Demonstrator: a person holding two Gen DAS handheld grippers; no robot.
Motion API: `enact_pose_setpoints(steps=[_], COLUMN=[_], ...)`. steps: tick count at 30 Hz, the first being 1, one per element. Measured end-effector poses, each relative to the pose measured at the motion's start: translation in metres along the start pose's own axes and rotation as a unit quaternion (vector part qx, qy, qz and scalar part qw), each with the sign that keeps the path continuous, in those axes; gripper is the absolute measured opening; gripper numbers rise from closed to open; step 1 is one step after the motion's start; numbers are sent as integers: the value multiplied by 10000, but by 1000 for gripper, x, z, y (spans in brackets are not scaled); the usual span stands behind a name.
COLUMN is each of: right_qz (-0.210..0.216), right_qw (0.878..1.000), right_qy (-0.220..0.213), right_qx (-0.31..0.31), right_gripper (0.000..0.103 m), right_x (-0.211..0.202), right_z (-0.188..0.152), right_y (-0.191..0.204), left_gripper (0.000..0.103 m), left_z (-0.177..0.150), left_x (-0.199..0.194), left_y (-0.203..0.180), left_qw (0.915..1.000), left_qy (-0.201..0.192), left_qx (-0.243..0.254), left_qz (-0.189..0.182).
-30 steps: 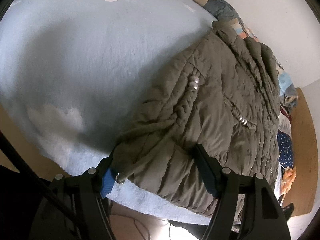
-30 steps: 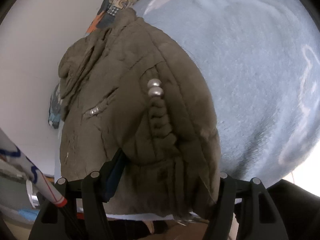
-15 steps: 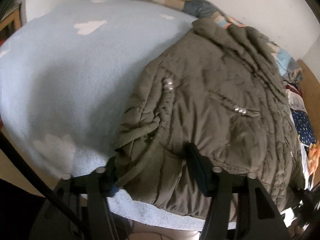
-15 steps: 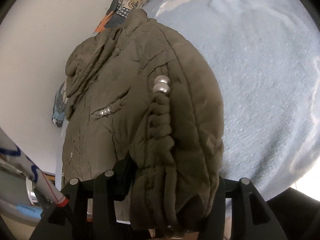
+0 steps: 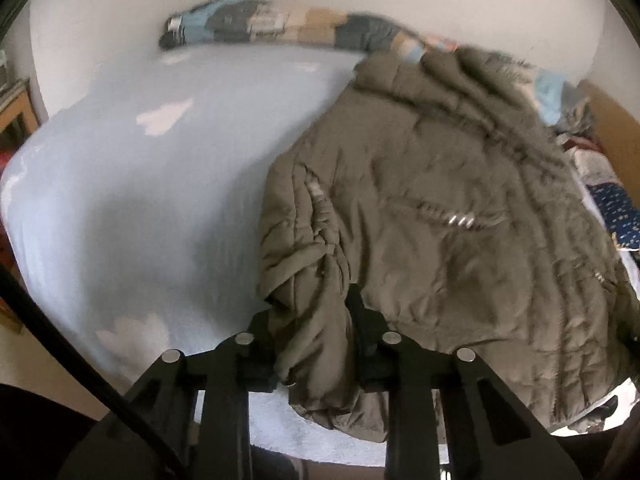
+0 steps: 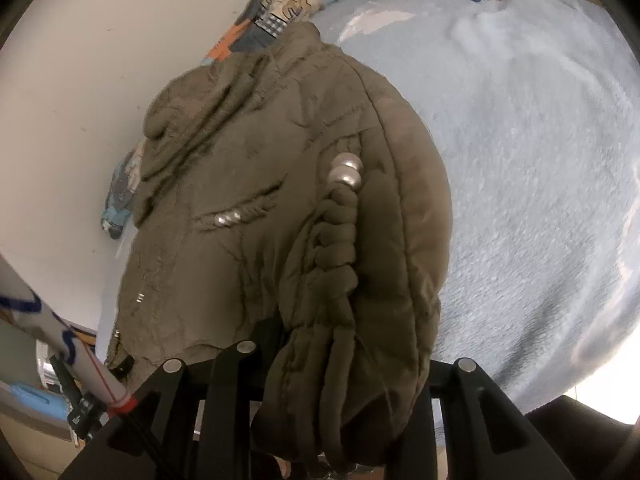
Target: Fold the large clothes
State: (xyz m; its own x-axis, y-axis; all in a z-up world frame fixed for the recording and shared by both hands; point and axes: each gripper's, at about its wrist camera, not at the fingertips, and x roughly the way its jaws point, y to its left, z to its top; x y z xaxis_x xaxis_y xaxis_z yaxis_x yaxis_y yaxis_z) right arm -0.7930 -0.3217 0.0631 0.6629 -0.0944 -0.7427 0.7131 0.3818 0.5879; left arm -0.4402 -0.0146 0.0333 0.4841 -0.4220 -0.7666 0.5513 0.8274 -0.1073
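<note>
An olive-brown puffer jacket [image 5: 440, 220] lies on a bed with a light blue fleece blanket [image 5: 140, 200]. My left gripper [image 5: 312, 320] is at the jacket's near hem corner. Its jaws are closing, and a thick bunch of hem fabric is squeezed between the fingers [image 5: 360, 316]. In the right wrist view the same jacket [image 6: 260, 200] shows its braided cord with two silver beads [image 6: 346, 170]. My right gripper [image 6: 344, 364] is closing on the hem below that cord. The fabric bulges over it and hides the right finger.
A patchwork quilt [image 5: 280, 28] runs along the white wall behind the bed. Loose clothes [image 5: 612, 208] pile up at the right by a wooden board [image 5: 616, 128]. A white pole with a red band [image 6: 80, 360] crosses the right wrist view's lower left. Blue blanket [image 6: 540, 200] stretches right.
Both pairs of jaws have narrowed from wide apart onto the jacket hem, bunching it. The left gripper has rolled and risen, so more wall and quilt show.
</note>
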Motion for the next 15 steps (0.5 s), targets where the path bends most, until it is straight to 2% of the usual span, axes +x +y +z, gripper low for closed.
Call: enact_pose_setpoints(steps=[5,9,15], right_qz=[302,406,359], right_qw=[9978,9951,9890], right_qy=[-474,-706,-1040], right_qx=[-345,-558,-993], right_gripper=[25,24,24], right_x=[-32,-47,-66], right_z=[7,14,28], right_y=[18,33,62], left_gripper=[24,24,24], left_z=[12,28,56], left_x=[-31,-54,-72], left_y=[-8,-17,-19], left_qw=[9981,9932,9889], left_qy=[-533,-995,-1236], left_qx=[310,588,728], left_qz=[-55,-143,-399])
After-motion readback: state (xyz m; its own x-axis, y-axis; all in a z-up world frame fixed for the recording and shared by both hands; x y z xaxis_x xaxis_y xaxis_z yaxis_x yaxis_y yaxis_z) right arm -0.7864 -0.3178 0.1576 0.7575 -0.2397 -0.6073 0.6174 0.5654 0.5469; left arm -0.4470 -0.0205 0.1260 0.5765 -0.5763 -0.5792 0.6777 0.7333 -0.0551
